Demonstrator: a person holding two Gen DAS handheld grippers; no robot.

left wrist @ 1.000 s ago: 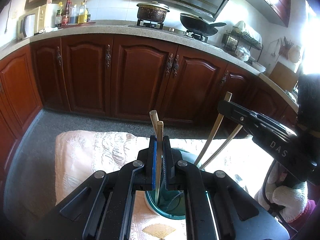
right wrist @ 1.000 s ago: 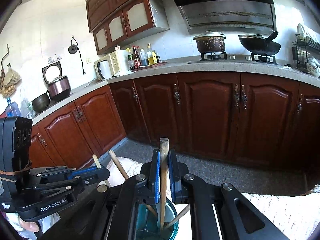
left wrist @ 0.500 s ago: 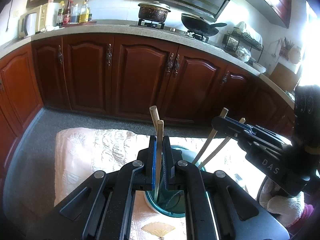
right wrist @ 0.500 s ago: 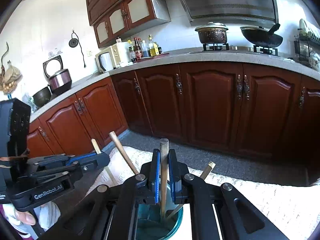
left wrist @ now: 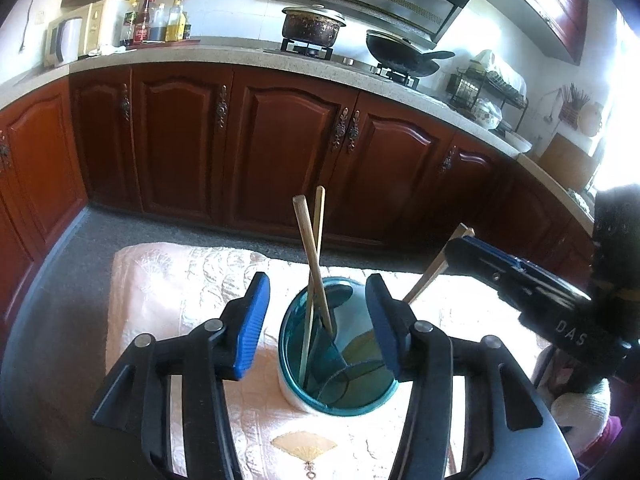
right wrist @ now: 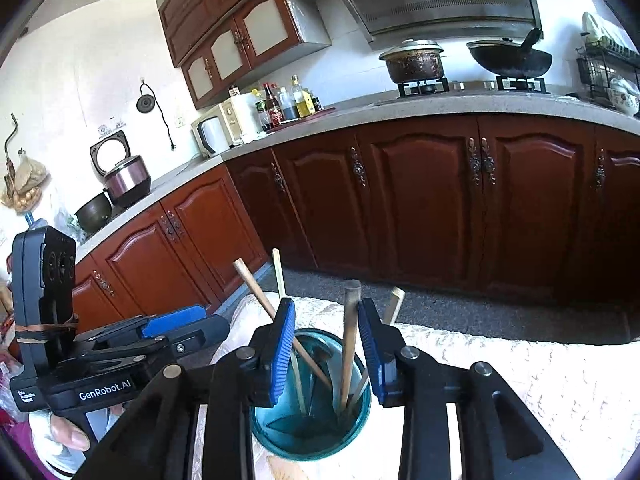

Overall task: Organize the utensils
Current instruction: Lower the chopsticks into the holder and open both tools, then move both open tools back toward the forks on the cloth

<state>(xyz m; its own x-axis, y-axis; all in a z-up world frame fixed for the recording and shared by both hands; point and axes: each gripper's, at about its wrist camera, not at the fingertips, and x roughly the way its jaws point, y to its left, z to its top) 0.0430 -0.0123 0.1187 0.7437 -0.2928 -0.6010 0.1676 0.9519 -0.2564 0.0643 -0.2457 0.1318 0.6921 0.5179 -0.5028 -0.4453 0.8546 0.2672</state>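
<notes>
Teal cup [left wrist: 298, 394] holds four upright wooden utensils [right wrist: 349, 344].

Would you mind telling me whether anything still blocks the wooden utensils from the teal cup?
Nothing visible does: the wooden utensils already stand inside the teal cup, and both grippers' jaws have just been opening, clear of them.

One teal holder [right wrist: 316, 432] stands on one pale cloth [left wrist: 180, 280], with four wooden utensil handles [right wrist: 350, 340] rising from it. Two hand-held grippers show: the left [left wrist: 318, 320] and the right [right wrist: 326, 350]. On the stove sit one pot [right wrist: 414, 62] and one wok [right wrist: 510, 60]
</notes>
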